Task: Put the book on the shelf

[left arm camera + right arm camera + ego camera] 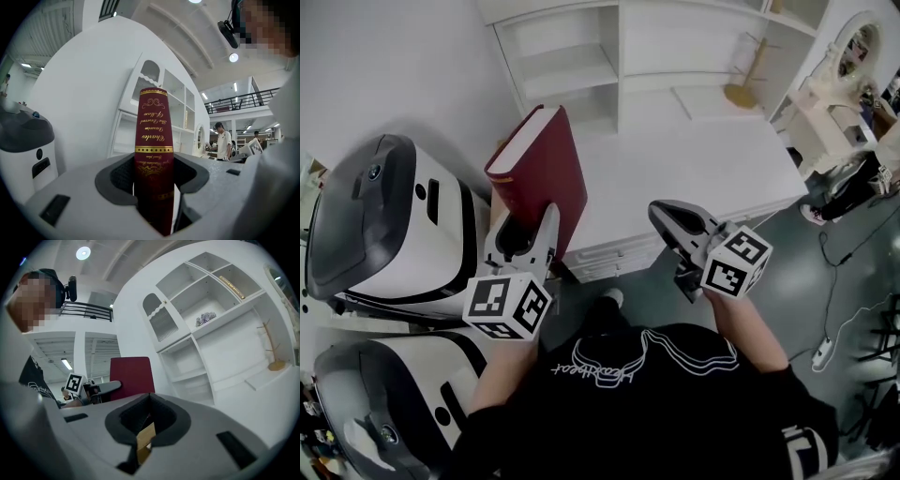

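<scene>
One red book (546, 173) clamped upright in left gripper (528, 234); right gripper (668, 217) clenched, facing shelf (572, 70).

dark red hardcover book (153, 154), gold lettering down the spine. it's closed and standing upright, lower end pinched between the left gripper (523, 242) jaws, spine facing back at the gripper. the white shelf (572, 66) with open compartments sits ahead of the gripper, beyond the book.
</scene>
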Demonstrator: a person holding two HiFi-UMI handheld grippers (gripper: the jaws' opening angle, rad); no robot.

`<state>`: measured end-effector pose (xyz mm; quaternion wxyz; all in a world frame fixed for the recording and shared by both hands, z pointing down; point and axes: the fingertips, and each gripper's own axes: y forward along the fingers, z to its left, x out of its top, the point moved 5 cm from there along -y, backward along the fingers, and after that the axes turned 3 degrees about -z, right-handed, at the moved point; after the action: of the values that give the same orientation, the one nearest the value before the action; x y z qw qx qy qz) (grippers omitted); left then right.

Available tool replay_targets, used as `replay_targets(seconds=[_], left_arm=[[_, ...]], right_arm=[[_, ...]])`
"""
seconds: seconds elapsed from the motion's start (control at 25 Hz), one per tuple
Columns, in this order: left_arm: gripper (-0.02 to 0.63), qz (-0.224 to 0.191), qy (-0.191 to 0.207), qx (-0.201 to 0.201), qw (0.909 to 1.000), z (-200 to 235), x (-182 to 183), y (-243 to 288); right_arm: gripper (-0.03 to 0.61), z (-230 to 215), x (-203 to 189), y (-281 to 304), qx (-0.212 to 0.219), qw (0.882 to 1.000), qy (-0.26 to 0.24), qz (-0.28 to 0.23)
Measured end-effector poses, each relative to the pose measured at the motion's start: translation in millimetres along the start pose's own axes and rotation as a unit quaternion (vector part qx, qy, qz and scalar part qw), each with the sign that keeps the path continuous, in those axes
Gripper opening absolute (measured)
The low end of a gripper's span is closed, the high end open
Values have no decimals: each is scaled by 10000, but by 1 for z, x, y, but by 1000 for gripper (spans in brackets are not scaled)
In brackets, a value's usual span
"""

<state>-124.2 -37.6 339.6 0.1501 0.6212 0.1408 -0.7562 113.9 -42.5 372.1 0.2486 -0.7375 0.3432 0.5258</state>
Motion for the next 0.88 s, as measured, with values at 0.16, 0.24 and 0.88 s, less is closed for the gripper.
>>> replay_targets(seconds=[0.16,0.24,0.88], left_arm=[[210,-38,32,123,9999,16,1,29],[210,-43,48,189,9998,25,2,46],[210,-330,237,553,9976,78,30,171]], right_arm=[[6,-22,1,18,-35,9999,50,87],[6,-35,2,28,-56,9999,87,118],[6,-138,50,125,87,9996,64,272]])
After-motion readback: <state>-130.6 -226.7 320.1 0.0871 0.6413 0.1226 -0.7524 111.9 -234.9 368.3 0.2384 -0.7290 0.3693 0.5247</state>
